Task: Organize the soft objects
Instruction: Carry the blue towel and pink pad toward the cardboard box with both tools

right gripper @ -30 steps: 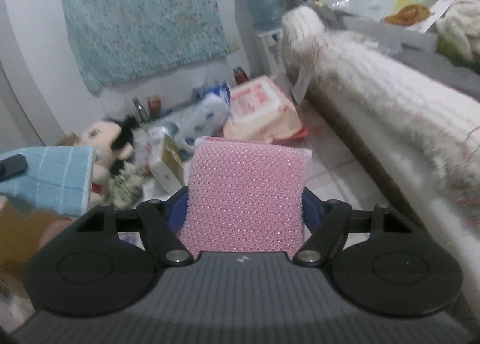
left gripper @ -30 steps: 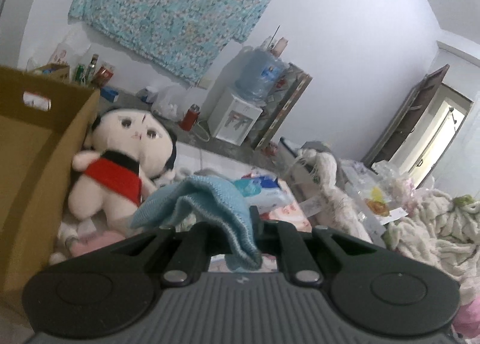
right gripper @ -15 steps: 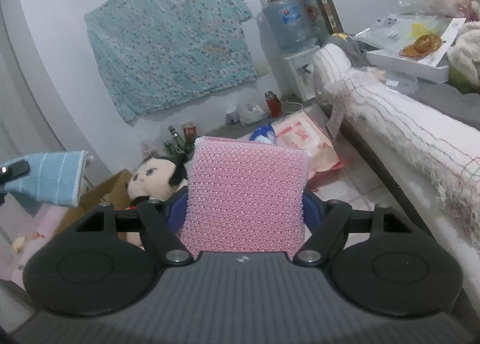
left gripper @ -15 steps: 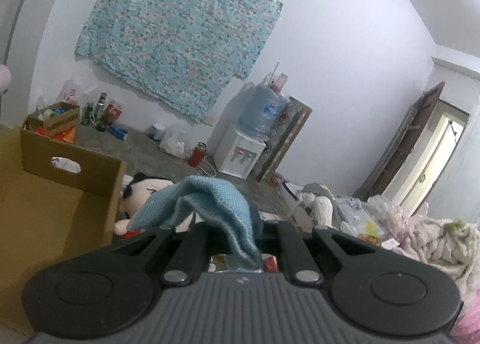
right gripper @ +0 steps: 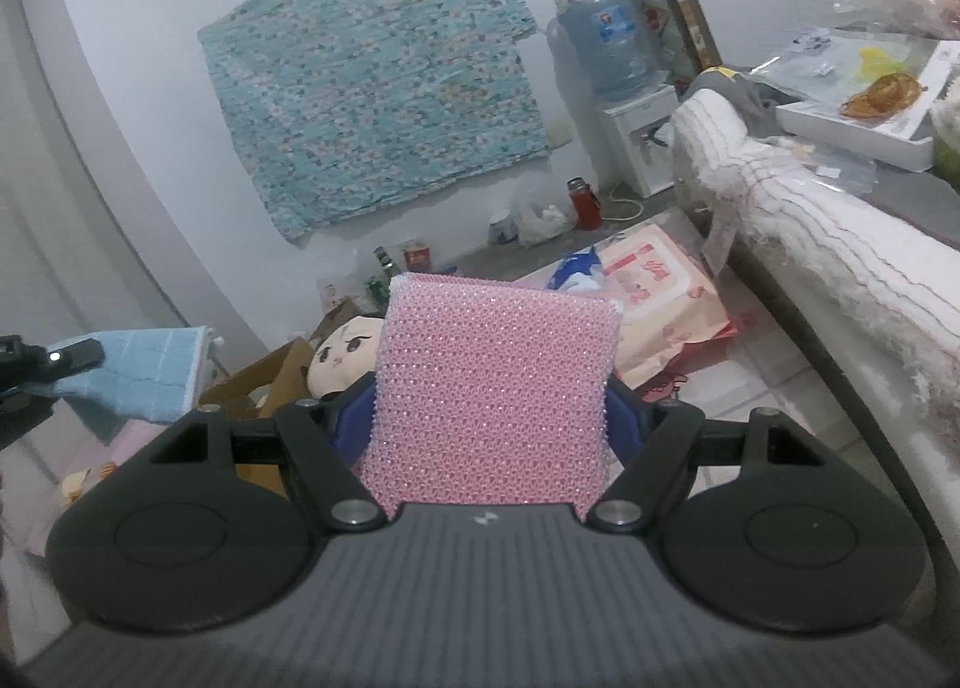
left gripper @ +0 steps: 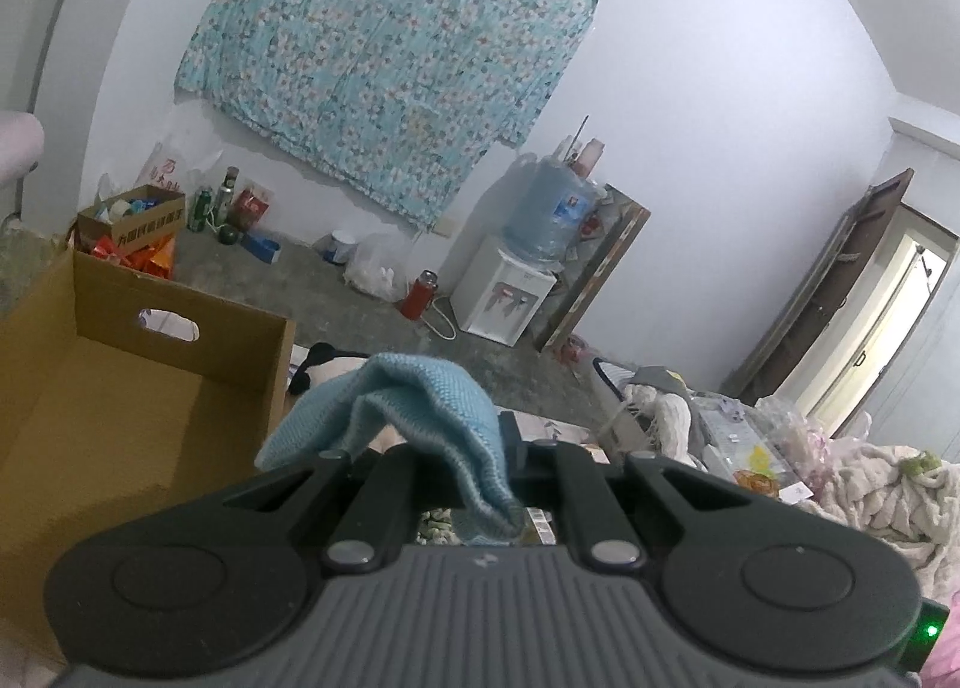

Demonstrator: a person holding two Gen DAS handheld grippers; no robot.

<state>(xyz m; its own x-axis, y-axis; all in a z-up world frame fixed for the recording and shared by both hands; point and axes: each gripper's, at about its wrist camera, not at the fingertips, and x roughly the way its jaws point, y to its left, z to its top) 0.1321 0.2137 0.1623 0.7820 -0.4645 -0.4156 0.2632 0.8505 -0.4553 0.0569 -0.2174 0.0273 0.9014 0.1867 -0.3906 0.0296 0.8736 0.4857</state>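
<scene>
Crumpled, a pale blue knit cloth point(left gripper: 414, 406) droops from the clamped left hand-held gripper point(left gripper: 480, 484), pink mesh sponge point(right gripper: 495, 388) gripped by the right hand-held gripper point(right gripper: 489, 424)

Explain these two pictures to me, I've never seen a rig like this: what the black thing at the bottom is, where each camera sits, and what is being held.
No robot here: a person carries a hand-held gripper in each hand, and a wide-angle camera on each looks forward along its two fingers. The black shape at the bottom of each picture is that gripper's own body.

In the left-hand view, the left gripper has its jaws shut on a light blue knitted cloth, which droops over them. Beside it stands an open cardboard box.

In the right-hand view, the right gripper has its jaws set wide, clamped on a pink mesh sponge. Behind it, a plush doll and a pink wipes pack lie on the floor. The blue cloth appears again at the far left.
</scene>
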